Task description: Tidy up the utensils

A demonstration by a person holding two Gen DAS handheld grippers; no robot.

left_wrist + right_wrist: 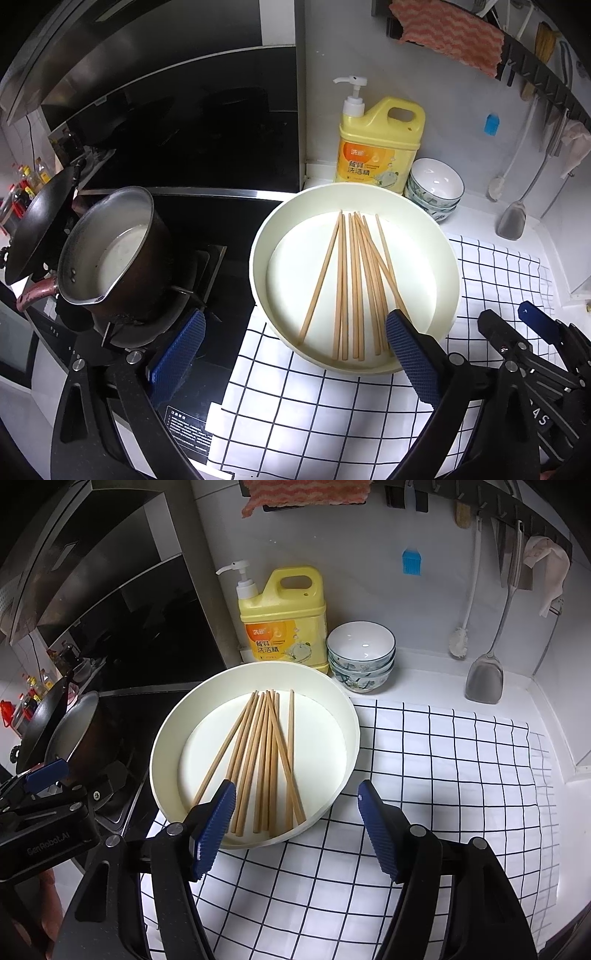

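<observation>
Several wooden chopsticks lie fanned out in a round cream basin, their far ends bunched, their near ends spread against the wall. They look plain, light brown and slim. Behind the basin stand a yellow soap jug and stacked bowls. A saucepan sits on the stove to the left. The basin rests on a checked cloth, whose right part lies open. The left gripper gapes wide, one finger over the basin's near rim, holding nothing. The right gripper stands open and empty at the near rim.
</observation>
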